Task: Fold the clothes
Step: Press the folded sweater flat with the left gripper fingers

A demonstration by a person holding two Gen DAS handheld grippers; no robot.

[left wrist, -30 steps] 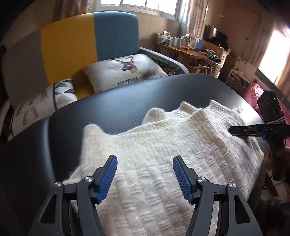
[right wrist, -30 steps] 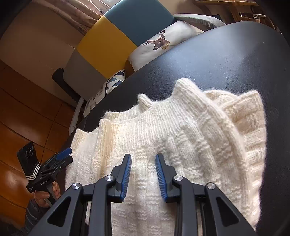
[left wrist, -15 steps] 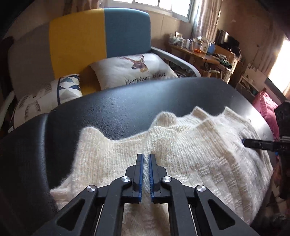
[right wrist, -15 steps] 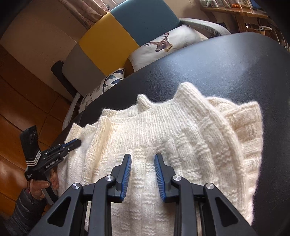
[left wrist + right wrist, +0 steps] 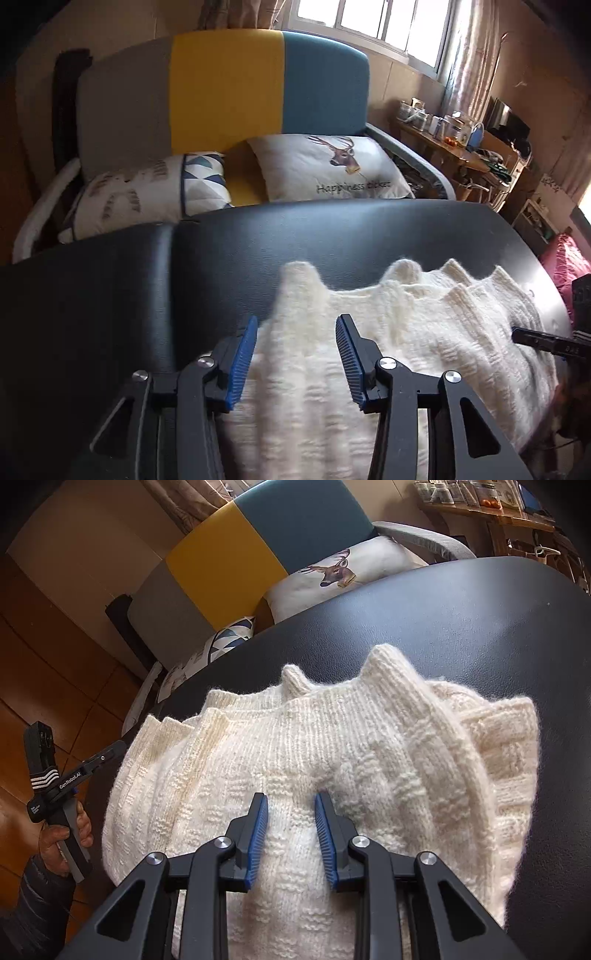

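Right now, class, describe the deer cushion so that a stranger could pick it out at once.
Find the sofa with the grey, yellow and blue back, behind the black table. Two cushions lie on its seat; take the white cushion under the blue panel. It alone bears a deer's head and a line of writing, while its neighbour, the patterned cushion, shows blue triangles.

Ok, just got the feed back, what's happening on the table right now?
A person is folding a cream knit sweater lying bunched on the black padded table. The right gripper is pinched on a ridge of the knit near the middle. The left gripper is over the sweater's left edge with its jaws opening; fabric lies between them but the pads are not pressing it. The fold is not yet finished.
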